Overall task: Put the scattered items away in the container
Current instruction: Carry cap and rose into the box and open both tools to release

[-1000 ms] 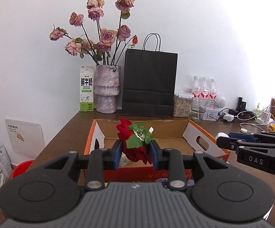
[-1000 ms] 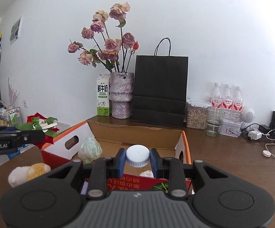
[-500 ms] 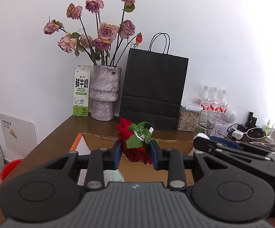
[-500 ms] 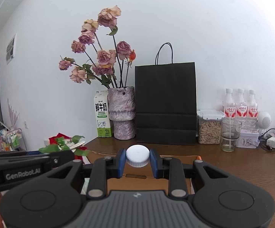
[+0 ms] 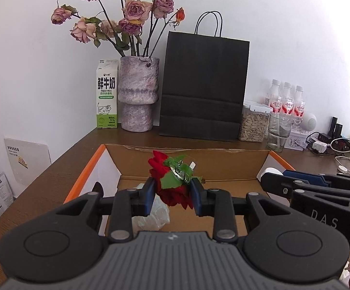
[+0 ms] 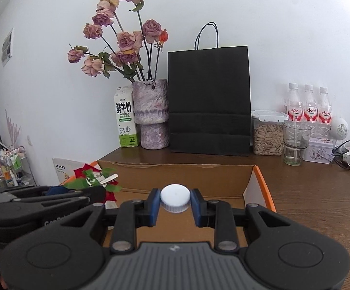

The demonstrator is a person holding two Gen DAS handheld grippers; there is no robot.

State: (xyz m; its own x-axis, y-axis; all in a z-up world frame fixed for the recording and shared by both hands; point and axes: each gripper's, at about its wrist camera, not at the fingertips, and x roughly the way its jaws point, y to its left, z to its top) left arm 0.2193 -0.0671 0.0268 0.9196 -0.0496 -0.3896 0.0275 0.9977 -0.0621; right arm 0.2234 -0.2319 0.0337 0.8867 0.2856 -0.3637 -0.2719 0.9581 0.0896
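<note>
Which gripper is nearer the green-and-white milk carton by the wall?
Left. The left gripper, holding the red rose clip, is on the milk carton's side; the right gripper sits farther over, toward the bottles.

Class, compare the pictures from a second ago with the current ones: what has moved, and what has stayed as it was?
Both grippers have travelled forward over the cardboard box, so the vase and black bag behind it loom larger. Nothing was picked up or released: the left gripper still clamps the red flower clip, and the right gripper still clamps the white cap. The desk items have not moved.
</note>
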